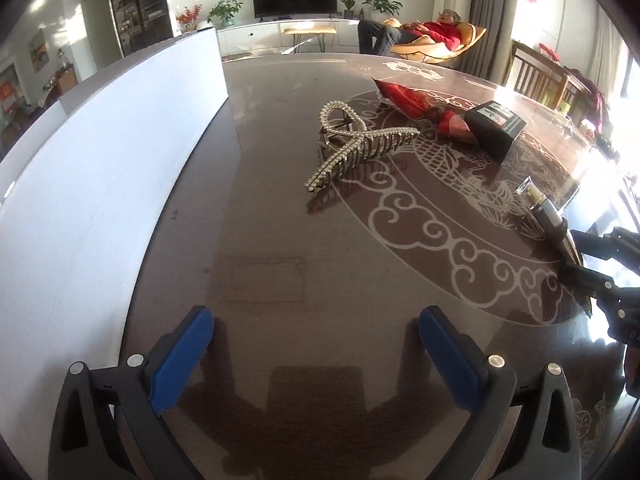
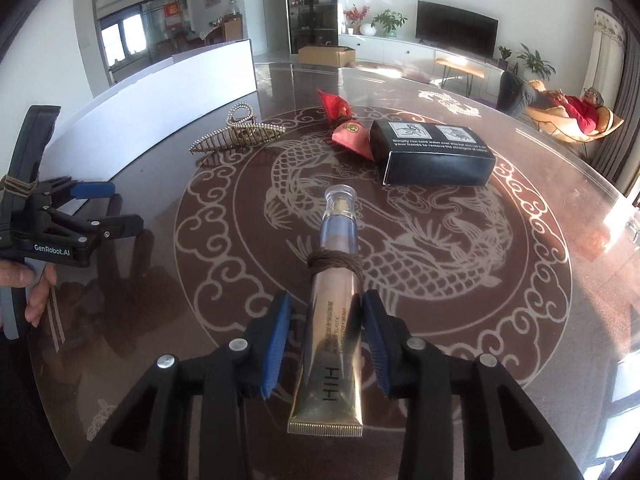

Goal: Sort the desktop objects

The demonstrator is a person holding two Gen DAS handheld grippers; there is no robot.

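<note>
A gold cosmetic tube [image 2: 332, 320] with a clear cap and a brown hair tie around it lies between the blue pads of my right gripper [image 2: 326, 308]. The jaws stand a little apart from its sides, so the gripper is open around it. The tube also shows in the left wrist view [image 1: 540, 208]. A rhinestone hair claw [image 1: 352, 144] lies ahead of my open, empty left gripper [image 1: 316, 328]; it also shows in the right wrist view [image 2: 236, 136]. A black box [image 2: 432, 152] and a red pouch [image 2: 346, 128] lie beyond.
The dark round table [image 2: 500, 300] has a dragon pattern. A long white box [image 1: 100, 152] stands along the table's left side. A person lies in a lounge chair [image 2: 568, 116] behind the table. My left gripper [image 2: 108, 208] shows at the left of the right wrist view.
</note>
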